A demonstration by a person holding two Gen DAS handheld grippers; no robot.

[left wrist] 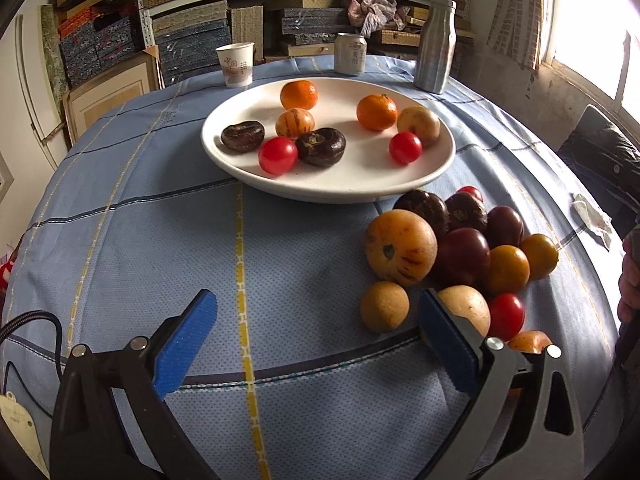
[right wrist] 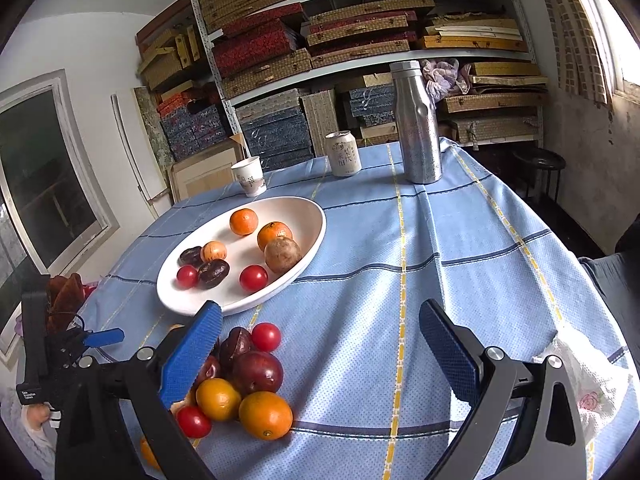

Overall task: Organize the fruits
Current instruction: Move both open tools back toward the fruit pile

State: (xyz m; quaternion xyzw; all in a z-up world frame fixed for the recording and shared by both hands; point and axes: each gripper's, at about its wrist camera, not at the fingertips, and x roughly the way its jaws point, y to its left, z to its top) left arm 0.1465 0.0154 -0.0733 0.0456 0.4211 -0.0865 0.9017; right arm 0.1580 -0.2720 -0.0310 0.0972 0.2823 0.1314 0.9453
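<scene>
A white plate (left wrist: pixel 360 184) on the blue cloth holds several fruits: two oranges (left wrist: pixel 299 95), two red tomatoes (left wrist: pixel 277 155), dark fruits (left wrist: pixel 321 147) and tan ones. A pile of loose fruit (left wrist: pixel 460 256) lies on the cloth right of and nearer than the plate. My left gripper (left wrist: pixel 318 328) is open and empty over bare cloth, its right finger beside a tan fruit (left wrist: pixel 466 306). My right gripper (right wrist: pixel 320 344) is open and empty; the pile (right wrist: pixel 248 376) lies at its left finger, the plate (right wrist: pixel 308 240) beyond. The left gripper (right wrist: pixel 96 338) shows at the far left.
At the table's far edge stand a paper cup (left wrist: pixel 236 65), a drink can (left wrist: pixel 350 54) and a steel bottle (left wrist: pixel 435 45). A crumpled tissue (right wrist: pixel 588 384) lies at the right edge. Shelves of boxes stand behind the table. A dark chair (left wrist: pixel 600 152) is at the right.
</scene>
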